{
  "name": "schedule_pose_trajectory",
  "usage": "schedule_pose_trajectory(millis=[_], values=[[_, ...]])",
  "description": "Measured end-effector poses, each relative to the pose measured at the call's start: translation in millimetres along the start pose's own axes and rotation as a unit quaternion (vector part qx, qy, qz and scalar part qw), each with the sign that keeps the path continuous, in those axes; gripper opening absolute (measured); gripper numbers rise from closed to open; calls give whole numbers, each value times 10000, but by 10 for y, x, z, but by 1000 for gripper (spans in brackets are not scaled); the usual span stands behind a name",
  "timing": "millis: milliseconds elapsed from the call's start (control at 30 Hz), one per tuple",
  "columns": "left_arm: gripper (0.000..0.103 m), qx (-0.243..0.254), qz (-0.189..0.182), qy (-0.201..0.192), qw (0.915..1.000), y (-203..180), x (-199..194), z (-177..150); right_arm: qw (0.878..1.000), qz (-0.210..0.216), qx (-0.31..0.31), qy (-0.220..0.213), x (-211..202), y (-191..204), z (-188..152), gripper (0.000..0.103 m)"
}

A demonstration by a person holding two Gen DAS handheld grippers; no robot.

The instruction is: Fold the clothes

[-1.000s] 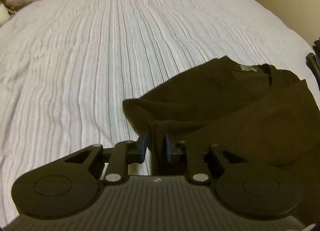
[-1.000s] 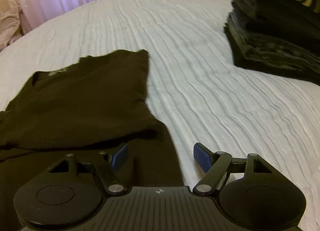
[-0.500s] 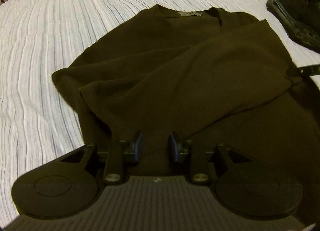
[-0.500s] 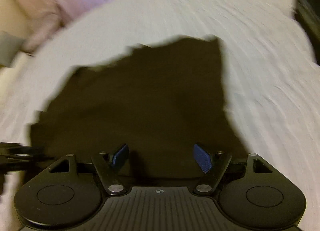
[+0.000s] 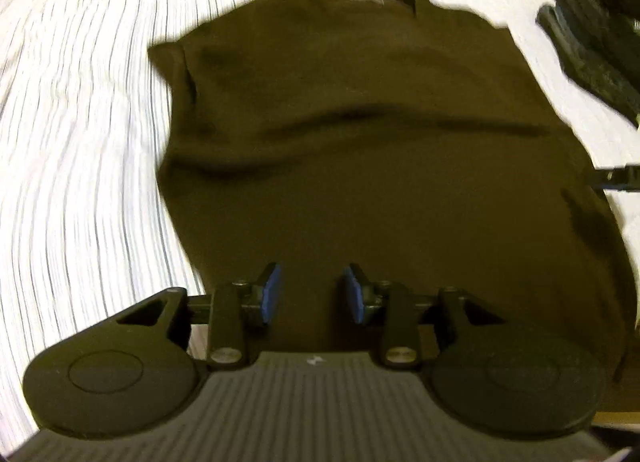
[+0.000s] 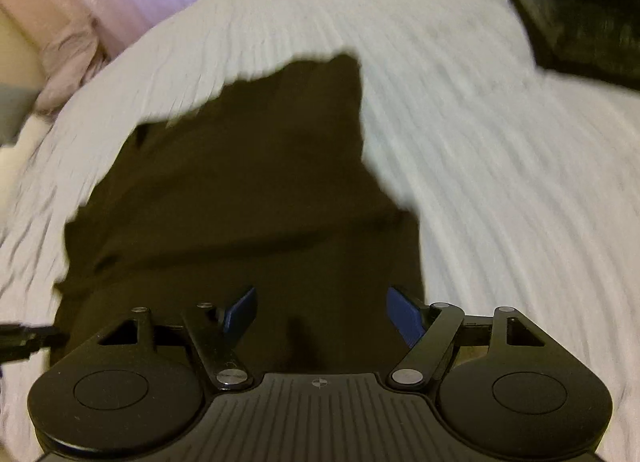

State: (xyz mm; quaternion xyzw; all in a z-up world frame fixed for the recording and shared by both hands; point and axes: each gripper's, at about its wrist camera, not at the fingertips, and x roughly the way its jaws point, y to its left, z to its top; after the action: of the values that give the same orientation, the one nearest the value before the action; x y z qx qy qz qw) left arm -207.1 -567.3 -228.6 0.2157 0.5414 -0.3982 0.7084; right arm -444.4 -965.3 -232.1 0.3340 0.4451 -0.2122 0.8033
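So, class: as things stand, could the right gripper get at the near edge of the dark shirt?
Probably yes. The right gripper is open and hangs just over the dark shirt, with nothing between them on the white bedspread.

Dark, seemingly brown garment (image 5: 360, 142) on white, grey-striped bedspread (image 5: 80, 142).

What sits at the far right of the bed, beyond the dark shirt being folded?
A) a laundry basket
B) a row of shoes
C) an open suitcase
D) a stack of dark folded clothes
D: the left tool's view shows a pile of dark folded clothes on the striped white bedcover, to the right of the dark shirt, and the right tool's view shows the same stack at its top right.
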Motion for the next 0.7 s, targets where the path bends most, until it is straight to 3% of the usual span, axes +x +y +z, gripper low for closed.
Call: schedule_pose_trajectory(millis=[167, 367, 567, 700], values=[[33, -293, 256, 481, 9981, -249, -63, -545, 9976, 66, -425, 546, -87, -99, -414, 75], [34, -262, 423, 812, 9955, -399, -219, -1032, 9929, 35, -585, 1031, -280, -159, -569, 75], [38, -49, 267, 491, 9984, -331, -597, -1358, 9964, -243, -199, 793, -627, -1, -850, 75], [39, 387, 256, 364, 9983, -277, -794, -1654, 9981, -356, 72, 497, -937, 185, -1168, 75]])
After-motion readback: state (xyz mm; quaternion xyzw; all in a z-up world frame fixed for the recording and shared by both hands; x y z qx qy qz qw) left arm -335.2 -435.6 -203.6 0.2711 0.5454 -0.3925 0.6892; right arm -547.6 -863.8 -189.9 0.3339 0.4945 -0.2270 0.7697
